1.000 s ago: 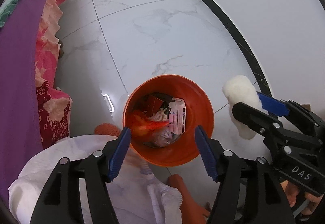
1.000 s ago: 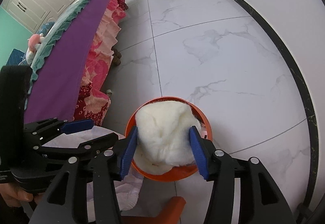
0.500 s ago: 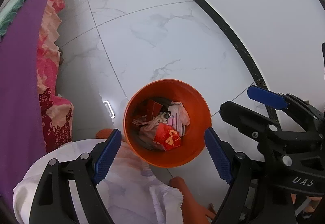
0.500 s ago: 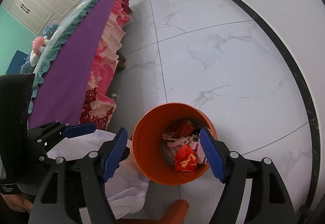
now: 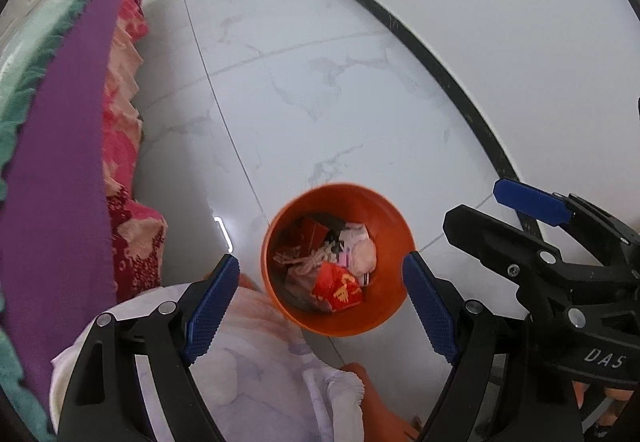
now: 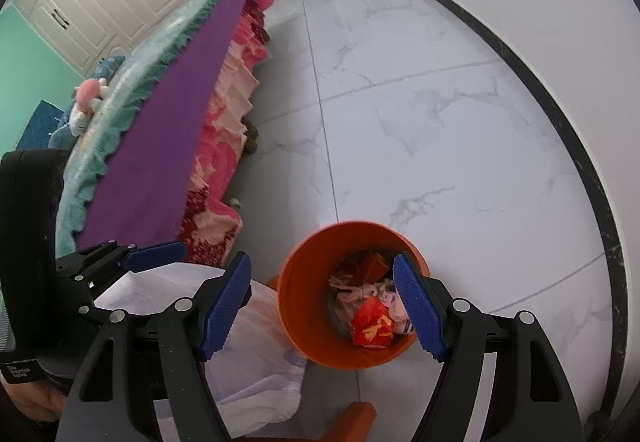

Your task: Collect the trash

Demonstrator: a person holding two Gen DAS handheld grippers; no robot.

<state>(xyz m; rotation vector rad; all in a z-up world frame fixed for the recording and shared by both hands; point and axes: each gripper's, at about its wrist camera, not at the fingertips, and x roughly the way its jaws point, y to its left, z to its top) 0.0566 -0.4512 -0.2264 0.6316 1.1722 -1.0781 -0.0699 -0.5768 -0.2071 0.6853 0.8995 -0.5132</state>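
An orange bin stands on the white marble floor, straight below both grippers. Inside lie a red packet, a pale soft wad and other scraps. My left gripper hangs above the bin's near rim, open and empty. The right gripper shows at the right in the left wrist view, also open. In the right wrist view the right gripper is open above the bin, nothing between its pads, with the red packet visible below. A blue pad of the left gripper shows at the left.
A bed with a purple sheet and pink floral skirt runs along the left. The person's white garment and bare foot are just below the bin. A white wall with black baseboard curves on the right.
The white fluffy wad has left the right gripper's jaws and a red packet now lies on top in the bin. Both grippers opened wider and rose away from the bin.
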